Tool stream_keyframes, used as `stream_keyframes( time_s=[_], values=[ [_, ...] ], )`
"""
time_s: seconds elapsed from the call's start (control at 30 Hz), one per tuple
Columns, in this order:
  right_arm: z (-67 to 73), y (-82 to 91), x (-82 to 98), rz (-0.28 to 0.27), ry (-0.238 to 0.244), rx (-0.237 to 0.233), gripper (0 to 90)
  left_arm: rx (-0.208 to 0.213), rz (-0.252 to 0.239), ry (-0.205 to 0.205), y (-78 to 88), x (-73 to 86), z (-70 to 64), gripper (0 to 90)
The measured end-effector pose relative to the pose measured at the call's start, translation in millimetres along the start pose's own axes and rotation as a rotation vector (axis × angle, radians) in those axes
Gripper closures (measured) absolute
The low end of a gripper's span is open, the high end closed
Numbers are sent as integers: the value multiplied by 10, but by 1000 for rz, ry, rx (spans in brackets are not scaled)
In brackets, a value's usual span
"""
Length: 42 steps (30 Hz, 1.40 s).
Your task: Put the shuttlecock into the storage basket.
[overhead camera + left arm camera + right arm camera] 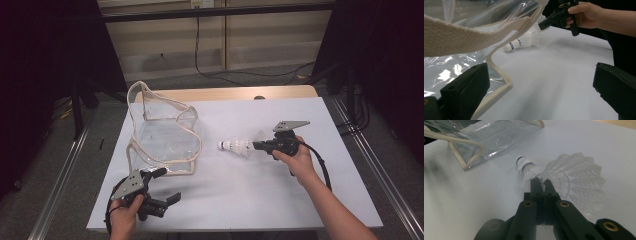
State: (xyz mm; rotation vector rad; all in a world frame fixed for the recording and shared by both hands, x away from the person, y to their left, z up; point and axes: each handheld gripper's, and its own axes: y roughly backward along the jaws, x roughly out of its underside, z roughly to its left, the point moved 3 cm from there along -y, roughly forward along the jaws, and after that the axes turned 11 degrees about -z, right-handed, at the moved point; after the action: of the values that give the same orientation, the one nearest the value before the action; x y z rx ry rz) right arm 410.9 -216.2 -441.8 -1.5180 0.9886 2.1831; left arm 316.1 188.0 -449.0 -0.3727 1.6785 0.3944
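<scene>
shuttlecock point(235, 146) on table point(240, 200), right of bag point(162, 135)

Looks like a lab or test cell, not a home. White table top point(280, 195) sits on a wooden bench point(225, 93), bare except for the props. Dark curtains point(45, 75) hang on both sides, boxing the work area in. Metal rails point(60, 185) run along the floor left and right of the table, like a frame for a rig. Black cable point(200, 60) drops down the pale panelled back wall point(165, 45) and runs loose across the grey floor point(260, 75). Black bar point(215, 12) crosses overhead at the back. Fixed overhead camera, bare surfaces, no furniture or decor: a recording setup.
</scene>
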Motion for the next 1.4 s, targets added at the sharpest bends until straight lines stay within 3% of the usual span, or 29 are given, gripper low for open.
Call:
stream_keyframes(
  time_s=[1.4],
  values=[
    [25,-160,39,-30,-29,-13,900,-1,4,0,-1,10,10,9]
  ],
)
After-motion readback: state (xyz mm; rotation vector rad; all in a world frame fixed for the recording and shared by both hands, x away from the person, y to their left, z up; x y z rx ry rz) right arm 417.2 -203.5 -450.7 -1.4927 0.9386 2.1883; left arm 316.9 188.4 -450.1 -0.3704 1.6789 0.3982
